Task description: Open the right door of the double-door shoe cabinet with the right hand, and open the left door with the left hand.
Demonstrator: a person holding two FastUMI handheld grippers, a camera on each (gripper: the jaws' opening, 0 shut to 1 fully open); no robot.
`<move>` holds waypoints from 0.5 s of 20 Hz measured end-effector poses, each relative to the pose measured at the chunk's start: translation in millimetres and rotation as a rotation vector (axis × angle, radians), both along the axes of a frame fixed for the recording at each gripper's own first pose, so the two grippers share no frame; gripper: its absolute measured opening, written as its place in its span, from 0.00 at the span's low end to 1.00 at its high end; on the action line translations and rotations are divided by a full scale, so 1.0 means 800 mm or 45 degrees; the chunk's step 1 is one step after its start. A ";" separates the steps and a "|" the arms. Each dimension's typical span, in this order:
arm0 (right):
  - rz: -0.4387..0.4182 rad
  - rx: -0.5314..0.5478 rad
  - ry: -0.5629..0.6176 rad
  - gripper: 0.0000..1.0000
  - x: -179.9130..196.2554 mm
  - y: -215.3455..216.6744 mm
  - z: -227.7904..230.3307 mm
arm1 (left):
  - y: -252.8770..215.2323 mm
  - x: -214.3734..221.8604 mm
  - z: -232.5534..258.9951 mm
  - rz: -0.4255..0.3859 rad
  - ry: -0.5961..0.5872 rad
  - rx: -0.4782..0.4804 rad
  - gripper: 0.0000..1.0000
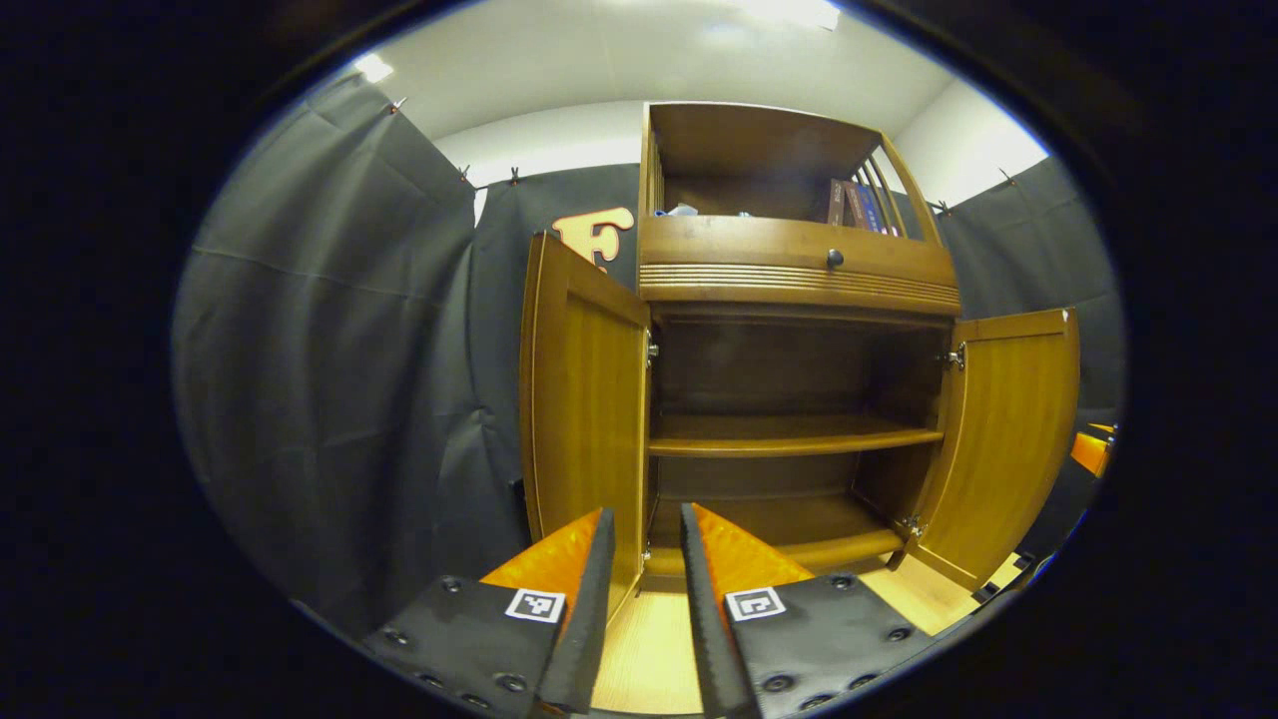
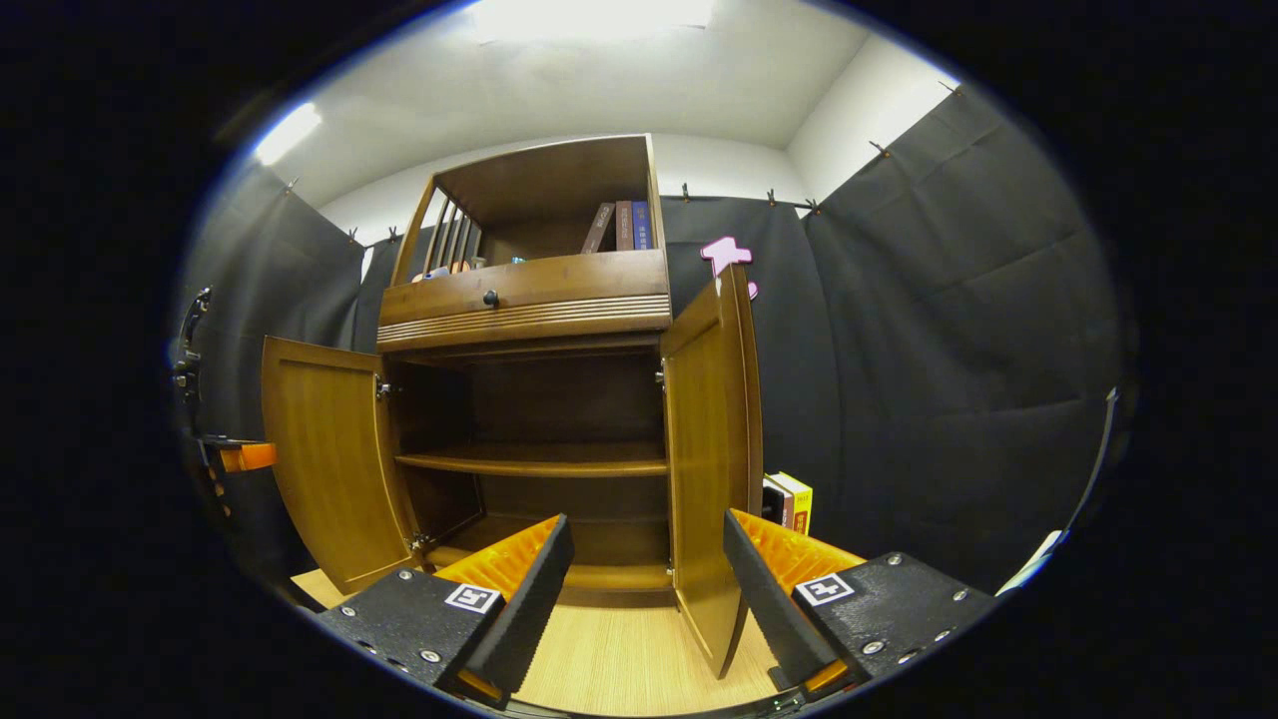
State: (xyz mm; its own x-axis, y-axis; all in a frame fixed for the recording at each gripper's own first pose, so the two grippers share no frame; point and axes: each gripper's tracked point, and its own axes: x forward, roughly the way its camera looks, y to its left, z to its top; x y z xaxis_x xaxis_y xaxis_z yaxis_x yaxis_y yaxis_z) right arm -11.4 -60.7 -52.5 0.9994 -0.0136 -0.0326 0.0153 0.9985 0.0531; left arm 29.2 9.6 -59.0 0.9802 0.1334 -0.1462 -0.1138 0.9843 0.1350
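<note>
The wooden shoe cabinet (image 1: 799,270) has both doors swung outward, showing a dark inside with one shelf (image 1: 789,435). In the left gripper view the left door (image 1: 584,419) stands edge-on just ahead of my left gripper (image 1: 644,519). Its fingers are slightly apart on either side of the door's lower edge and do not press on it. The right door (image 1: 1008,439) hangs open at the right. In the right gripper view my right gripper (image 2: 647,524) is wide open, and the right door (image 2: 709,449) stands between its fingers, untouched. The left door (image 2: 329,459) is open at the left.
A drawer with a dark knob (image 1: 835,259) tops the doors, and books (image 1: 859,205) stand on the upper shelf. More books (image 2: 789,499) lean on the floor right of the cabinet. The light wood floor (image 2: 619,649) lies in front. The other gripper (image 2: 240,457) shows near the left door.
</note>
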 end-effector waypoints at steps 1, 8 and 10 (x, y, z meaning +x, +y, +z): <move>0.008 0.000 -0.004 0.92 0.001 0.002 0.008 | -0.002 0.001 0.009 0.001 -0.007 0.004 0.50; 0.013 -0.008 -0.039 0.92 0.003 0.012 0.060 | -0.010 0.001 0.065 0.006 -0.066 -0.017 0.94; 0.013 -0.018 -0.051 0.92 0.004 0.018 0.075 | -0.011 -0.004 0.085 0.005 -0.089 -0.061 1.00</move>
State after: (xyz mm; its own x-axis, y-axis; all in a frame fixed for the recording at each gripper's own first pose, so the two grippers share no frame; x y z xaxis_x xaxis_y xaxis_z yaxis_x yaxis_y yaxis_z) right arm -8.1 -46.4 7.4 1.0000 -0.0037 0.0072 0.0034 0.9992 0.0391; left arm 26.2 1.1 9.2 0.9877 0.1317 -0.0837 -0.1251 0.9889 0.0797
